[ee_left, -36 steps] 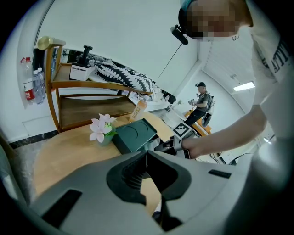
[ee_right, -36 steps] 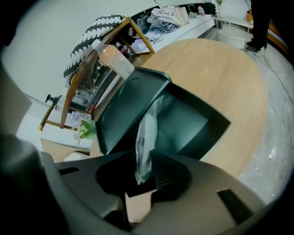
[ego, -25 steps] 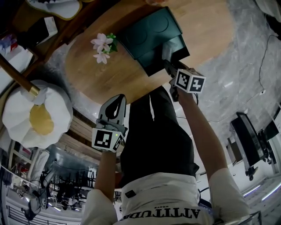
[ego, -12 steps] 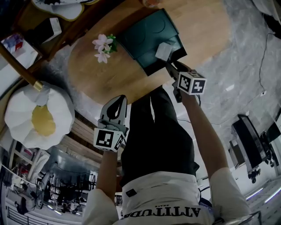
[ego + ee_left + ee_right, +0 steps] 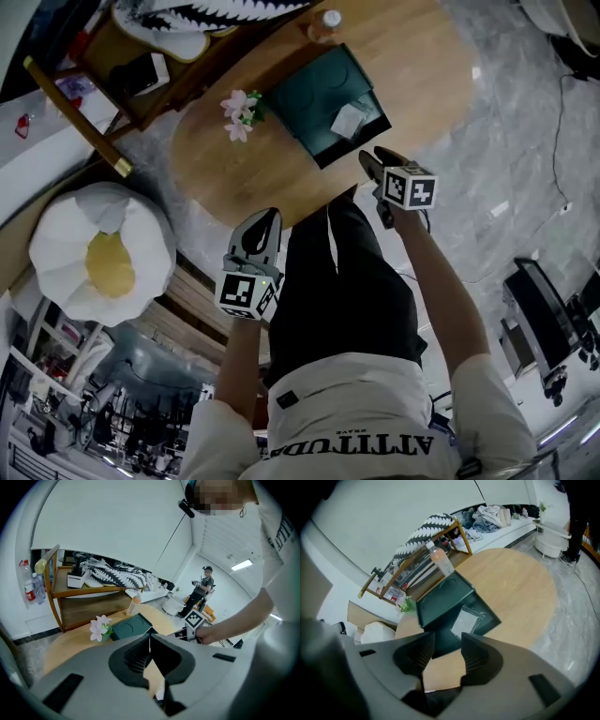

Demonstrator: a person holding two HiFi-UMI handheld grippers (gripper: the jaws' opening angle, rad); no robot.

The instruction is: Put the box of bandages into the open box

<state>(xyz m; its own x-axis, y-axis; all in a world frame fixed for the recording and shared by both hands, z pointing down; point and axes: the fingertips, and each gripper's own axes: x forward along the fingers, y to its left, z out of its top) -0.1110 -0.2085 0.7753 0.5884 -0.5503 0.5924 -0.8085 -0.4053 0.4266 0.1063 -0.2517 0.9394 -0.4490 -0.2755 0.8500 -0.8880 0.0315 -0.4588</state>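
Our right hand-held gripper point(image 5: 375, 161) no longer holds the box of bandages point(image 5: 349, 120) — it now lies inside the open box point(image 5: 328, 148) on the worktop point(image 5: 427, 66). The jaws stand spread and empty, drawn back toward us. Our left hand-held gripper point(image 5: 262, 225) hangs short of the worktop, jaws pressed together on nothing. We judge the placing done — only withdrawal remains.

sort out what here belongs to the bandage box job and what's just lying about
Job:
- box of bandages, lying in the open box
- right tool, jaws apart, empty
- left tool, jaws together, empty

Lying about:
- flowers and bottle on the table
- wooden shelf
- white and yellow cushion
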